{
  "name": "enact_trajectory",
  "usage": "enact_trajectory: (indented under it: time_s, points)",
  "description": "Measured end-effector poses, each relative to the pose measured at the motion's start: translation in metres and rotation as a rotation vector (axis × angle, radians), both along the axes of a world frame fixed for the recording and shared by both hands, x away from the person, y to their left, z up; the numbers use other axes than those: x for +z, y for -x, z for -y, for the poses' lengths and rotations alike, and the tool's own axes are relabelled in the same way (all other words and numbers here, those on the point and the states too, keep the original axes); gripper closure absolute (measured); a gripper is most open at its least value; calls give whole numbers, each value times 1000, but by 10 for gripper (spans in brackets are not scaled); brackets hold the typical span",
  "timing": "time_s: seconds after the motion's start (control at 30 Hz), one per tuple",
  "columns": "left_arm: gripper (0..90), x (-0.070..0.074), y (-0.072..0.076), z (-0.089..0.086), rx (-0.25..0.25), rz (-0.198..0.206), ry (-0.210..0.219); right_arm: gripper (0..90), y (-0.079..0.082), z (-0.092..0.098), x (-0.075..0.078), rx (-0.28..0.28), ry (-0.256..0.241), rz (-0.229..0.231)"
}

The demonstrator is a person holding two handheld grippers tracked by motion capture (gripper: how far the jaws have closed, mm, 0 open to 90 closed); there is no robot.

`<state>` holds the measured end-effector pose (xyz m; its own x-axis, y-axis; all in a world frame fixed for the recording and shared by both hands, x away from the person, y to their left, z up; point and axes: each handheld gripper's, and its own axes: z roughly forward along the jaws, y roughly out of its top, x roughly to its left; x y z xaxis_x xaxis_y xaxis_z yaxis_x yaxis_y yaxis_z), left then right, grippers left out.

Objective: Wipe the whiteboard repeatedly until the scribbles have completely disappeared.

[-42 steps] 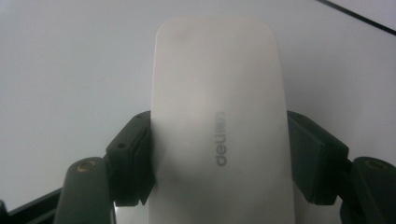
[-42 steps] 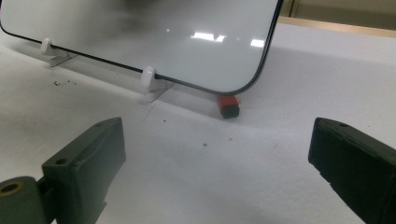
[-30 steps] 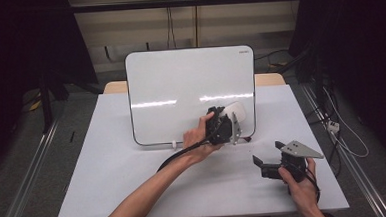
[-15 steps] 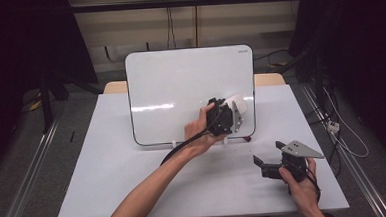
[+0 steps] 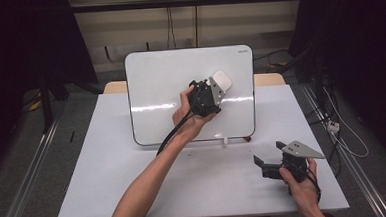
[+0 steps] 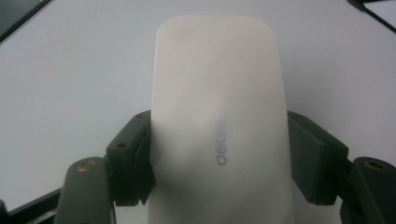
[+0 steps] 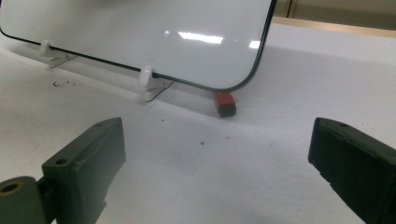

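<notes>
A white-faced whiteboard (image 5: 159, 85) with a thin black rim stands propped near the back of the table. My left gripper (image 5: 218, 87) is shut on a white eraser (image 5: 222, 80) and holds it against the board's right half, at mid height. In the left gripper view the eraser (image 6: 217, 116) sits squeezed between both jaws of my left gripper (image 6: 217, 156), with the bare board face behind it. My right gripper (image 5: 270, 160) rests open near the table's front right; in its own view the right gripper (image 7: 219, 158) has nothing between its jaws.
The board stands on small white clip feet (image 7: 148, 77). A small red and black object (image 7: 225, 103) lies under the board's lower right corner. The white table (image 5: 110, 183) spreads out around the board, with tiny dark specks in front of it.
My left gripper has carried the eraser up the whiteboard face, from near its lower edge to mid height. The right gripper has stayed put.
</notes>
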<state>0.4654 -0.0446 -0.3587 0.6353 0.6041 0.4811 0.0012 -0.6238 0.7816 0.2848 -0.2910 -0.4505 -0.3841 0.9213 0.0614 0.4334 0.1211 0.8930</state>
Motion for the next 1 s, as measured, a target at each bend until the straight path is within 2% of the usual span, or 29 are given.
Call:
enact_trajectory:
  time_s: [0.03, 0.07, 0.1, 0.17, 0.3, 0.37, 0.63, 0.8, 1.0]
  points:
    - [311, 2, -1, -4, 3, -17, 11, 43, 0, 0, 0, 0, 2, -2]
    - [311, 2, -1, -4, 3, -17, 11, 43, 0, 0, 0, 0, 2, -2]
    - [312, 4, -1, -10, 0, -44, 39, 43, 0, -2, 1, 3, 0, -1]
    - [312, 5, -2, -16, 0, -67, 77, 43, 0, -3, 1, 4, 1, 3]
    - [312, 4, -1, -23, -16, -69, 87, 43, -2, -4, 1, 2, 0, -2]
    - [312, 3, 0, -29, -27, -95, 117, 43, -3, -4, 1, 0, 5, -1]
    - [312, 5, 13, -39, -49, -76, 132, 43, -4, -5, 0, 6, 7, -3]
    - [312, 3, 22, -49, -41, -76, 131, 43, -2, -5, 1, 13, 8, 1]
    - [311, 5, 33, -65, -26, -53, 130, 43, -2, -5, 1, 13, 7, 2]
